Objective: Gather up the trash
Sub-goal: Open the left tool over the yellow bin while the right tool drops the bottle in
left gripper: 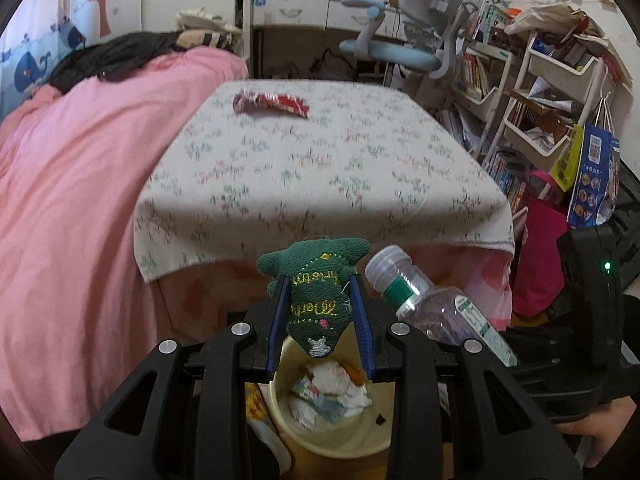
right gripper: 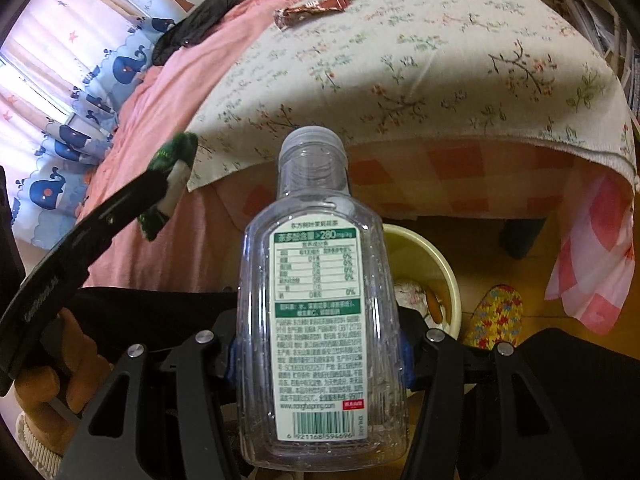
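My left gripper (left gripper: pixel 320 298) is shut on a green plush toy (left gripper: pixel 318 300) with gold stitching, held above a cream trash bin (left gripper: pixel 372 444) that holds crumpled paper. My right gripper (right gripper: pixel 318 354) is shut on an empty clear plastic bottle (right gripper: pixel 318 304) with a green and white label and no cap; the bottle also shows in the left wrist view (left gripper: pixel 436 308). The bin (right gripper: pixel 440 264) lies just right of the bottle. A red wrapper (left gripper: pixel 272 103) lies at the far side of the flowered table; it also shows in the right wrist view (right gripper: pixel 312 10).
A flowered cloth covers the table (left gripper: pixel 320 176). A pink blanket (left gripper: pixel 72 200) covers the bed at left. An office chair (left gripper: pixel 416 36) and shelves (left gripper: pixel 552 92) with hanging bags stand at the right. A colourful slipper (right gripper: pixel 498 316) lies on the floor.
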